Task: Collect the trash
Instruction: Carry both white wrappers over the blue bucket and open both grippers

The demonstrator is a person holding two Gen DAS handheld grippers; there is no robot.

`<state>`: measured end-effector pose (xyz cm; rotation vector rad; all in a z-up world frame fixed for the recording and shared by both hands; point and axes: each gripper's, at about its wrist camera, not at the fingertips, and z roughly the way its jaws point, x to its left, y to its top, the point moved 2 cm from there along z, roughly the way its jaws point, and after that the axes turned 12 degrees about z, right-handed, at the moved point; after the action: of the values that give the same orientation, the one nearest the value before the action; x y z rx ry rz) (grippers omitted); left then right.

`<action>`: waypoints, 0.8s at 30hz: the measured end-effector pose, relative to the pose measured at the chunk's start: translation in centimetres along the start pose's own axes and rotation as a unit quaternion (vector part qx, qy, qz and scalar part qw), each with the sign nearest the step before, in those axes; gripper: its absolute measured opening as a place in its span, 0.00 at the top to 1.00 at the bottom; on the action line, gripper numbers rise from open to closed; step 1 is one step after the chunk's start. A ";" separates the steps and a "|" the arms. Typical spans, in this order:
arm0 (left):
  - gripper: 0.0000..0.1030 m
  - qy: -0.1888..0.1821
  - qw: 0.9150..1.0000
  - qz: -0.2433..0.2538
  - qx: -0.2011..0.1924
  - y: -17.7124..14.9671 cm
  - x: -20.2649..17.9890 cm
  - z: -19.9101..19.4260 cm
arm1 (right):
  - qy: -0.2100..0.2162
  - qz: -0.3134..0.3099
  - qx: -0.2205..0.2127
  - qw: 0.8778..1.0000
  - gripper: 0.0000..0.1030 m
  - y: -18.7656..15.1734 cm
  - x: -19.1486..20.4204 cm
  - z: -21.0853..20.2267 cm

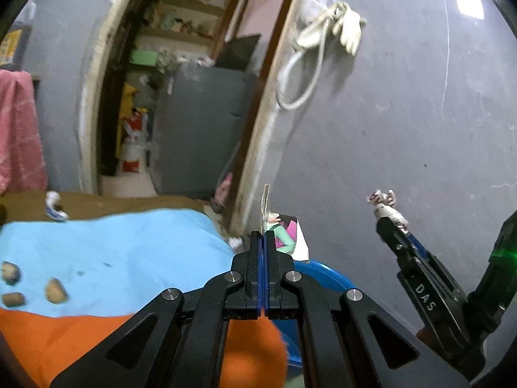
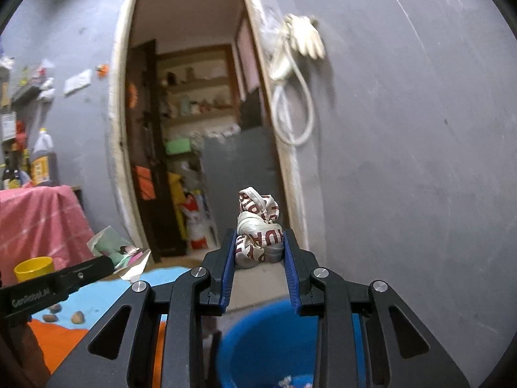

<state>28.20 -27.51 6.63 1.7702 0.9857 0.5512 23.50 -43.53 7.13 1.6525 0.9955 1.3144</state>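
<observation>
- The left hand-held gripper (image 1: 262, 237) has its jaws pressed together on a thin printed paper wrapper (image 1: 284, 236), which sticks up from the tips at about 12 o'clock in the left wrist view.
- The right hand-held gripper (image 2: 258, 249) is clamped on a crumpled white wrapper with red lettering (image 2: 258, 226), held between its blue pads (image 2: 290, 265).
- A blue bucket (image 2: 258, 339) sits below the right jaws at 6 o'clock; small scraps lie in its bottom.
- On the light blue cloth (image 1: 113, 252), at 8 o'clock of the left wrist view, lie three small brown lumps (image 1: 55, 290).
- Another crumpled scrap (image 1: 55, 208) lies on the brown surface beyond the cloth, at 10 o'clock.
</observation>
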 end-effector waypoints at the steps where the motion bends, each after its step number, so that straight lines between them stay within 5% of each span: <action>1: 1.00 -0.006 1.000 -0.001 0.011 -0.1 -0.4 0.7 | -0.005 0.004 0.006 1.000 0.75 -0.1 -0.5 0.1; 10: 1.00 -0.039 0.989 -0.004 0.145 -2.6 -2.5 7.1 | -0.049 0.046 0.105 0.992 0.72 -1.6 -4.5 2.8; 19: 0.98 -0.044 0.982 0.003 0.182 -3.9 -3.5 9.1 | -0.057 0.091 0.166 0.980 0.70 -2.6 -6.3 4.0; 24: 0.78 -0.041 0.983 0.000 0.182 -4.6 -3.7 9.0 | -0.058 0.093 0.169 0.979 0.63 -2.4 -6.6 4.0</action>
<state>31.03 -34.64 -0.86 2.0968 1.0783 0.3079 26.20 -49.05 1.91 2.0997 1.0583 1.1962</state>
